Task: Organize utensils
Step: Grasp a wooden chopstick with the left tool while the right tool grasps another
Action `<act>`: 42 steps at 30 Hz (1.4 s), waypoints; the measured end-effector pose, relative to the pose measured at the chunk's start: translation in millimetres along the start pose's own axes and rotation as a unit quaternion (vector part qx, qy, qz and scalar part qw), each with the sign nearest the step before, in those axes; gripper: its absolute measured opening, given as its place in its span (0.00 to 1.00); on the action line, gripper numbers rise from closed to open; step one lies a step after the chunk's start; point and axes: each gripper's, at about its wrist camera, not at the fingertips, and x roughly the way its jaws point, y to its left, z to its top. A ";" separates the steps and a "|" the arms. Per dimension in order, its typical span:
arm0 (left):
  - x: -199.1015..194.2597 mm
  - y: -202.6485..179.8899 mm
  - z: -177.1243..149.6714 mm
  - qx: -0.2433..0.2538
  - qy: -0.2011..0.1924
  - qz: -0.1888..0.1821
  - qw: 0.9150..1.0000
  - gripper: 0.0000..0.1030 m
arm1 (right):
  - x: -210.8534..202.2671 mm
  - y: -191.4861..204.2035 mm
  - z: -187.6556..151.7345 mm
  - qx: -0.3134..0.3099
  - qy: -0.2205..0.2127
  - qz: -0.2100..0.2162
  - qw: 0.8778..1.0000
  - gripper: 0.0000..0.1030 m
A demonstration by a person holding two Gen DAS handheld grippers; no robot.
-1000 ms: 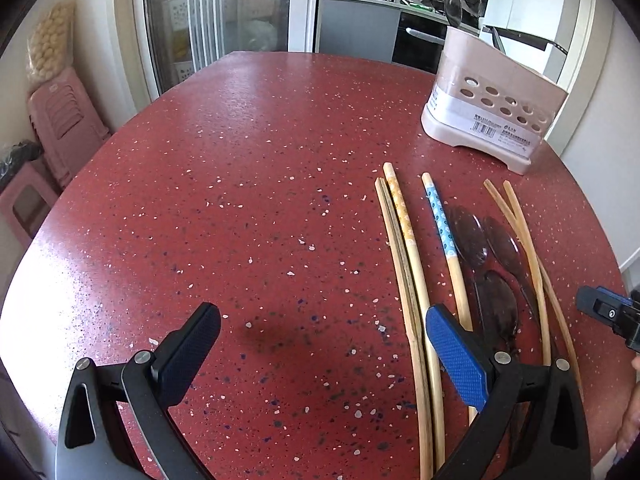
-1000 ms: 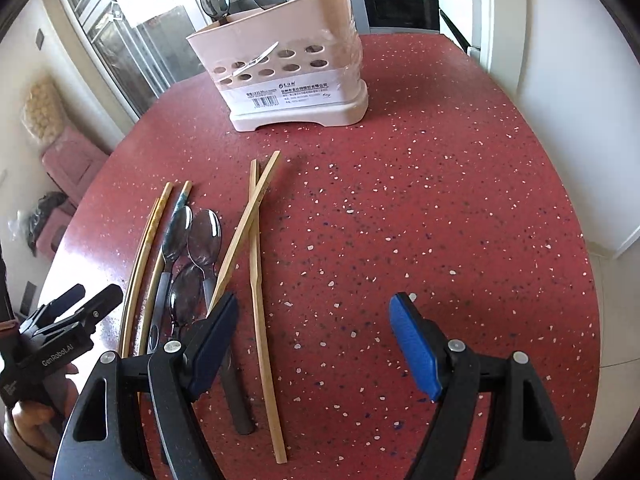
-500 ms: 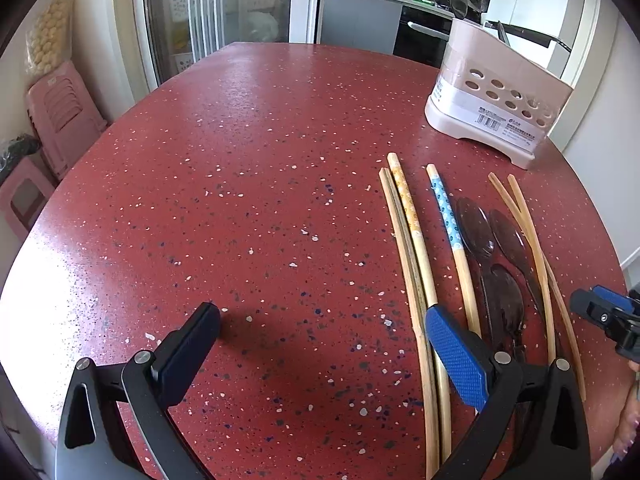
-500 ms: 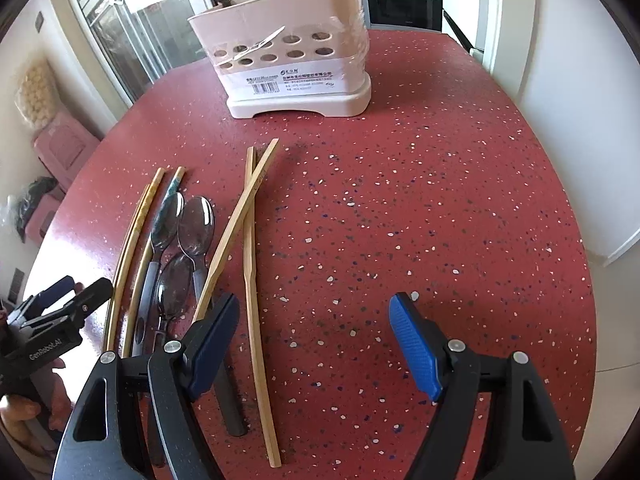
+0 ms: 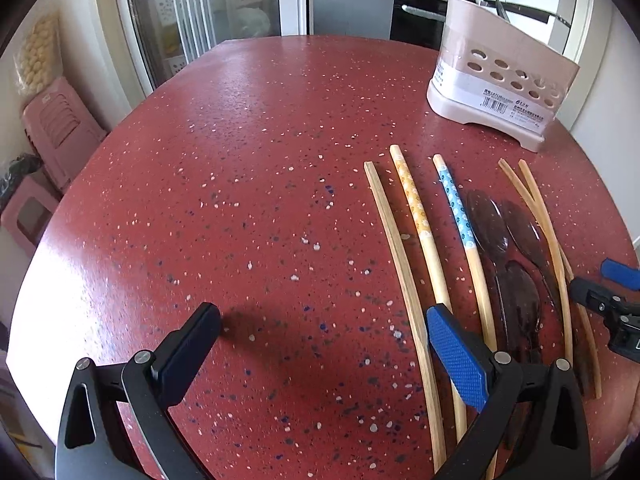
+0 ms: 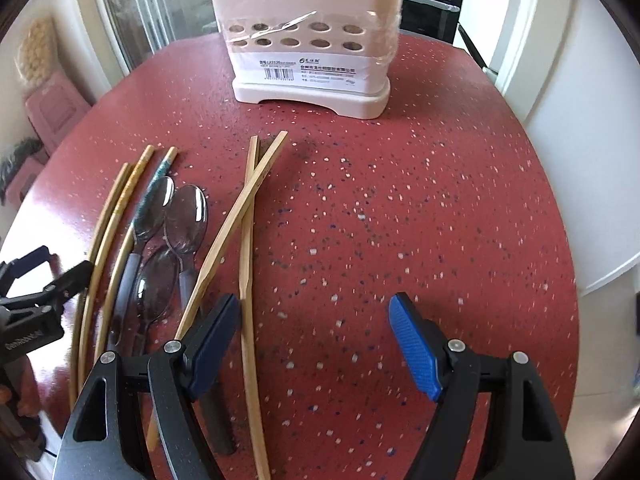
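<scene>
Nearest in, the right gripper hangs low over the speckled red table with its blue-padded jaws spread wide and nothing between them. Its left pad sits right beside the near ends of two plain bamboo chopsticks that cross each other in a thin X. That looks like the pick being lined up. To do it well, I'd slide across so both sticks fall between the pads, come down near where they cross so one squeeze catches the pair, and keep the pads level, because thin round sticks roll out of a tilted pinch.

Over on the other side, the left gripper is also wide apart and carrying nothing, with its right pad hovering over another plain bamboo chopstick.

Moving outward, the rest lie in a loose row: an orange-patterned chopstick, a blue-patterned chopstick, then three shiny metal spoons with dark handles overlapping one another, bowls pointing away. All lie flat on the table, roughly parallel, handles toward the grippers.

Farthest back stands the pale pink plastic utensil caddy, upright on its white base, a row of round holes in its wall and a barcode label across the front. Some handles poke up from it, too blurred to name. It sits well apart from the row, so everything on the table has yet to go in.
</scene>
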 end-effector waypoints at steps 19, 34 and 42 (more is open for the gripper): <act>9.8 -21.2 32.6 0.043 0.047 -0.032 0.997 1.00 | 23.3 28.9 61.1 -0.076 0.091 0.016 0.993 0.22; -3.5 -34.1 35.5 0.081 0.059 -0.086 0.991 0.34 | 20.2 -6.4 59.4 -0.030 0.090 0.078 0.992 0.06; -27.4 -24.0 26.1 0.059 0.005 -0.094 0.994 0.34 | -11.4 -35.0 44.1 -0.017 0.022 0.098 0.995 0.06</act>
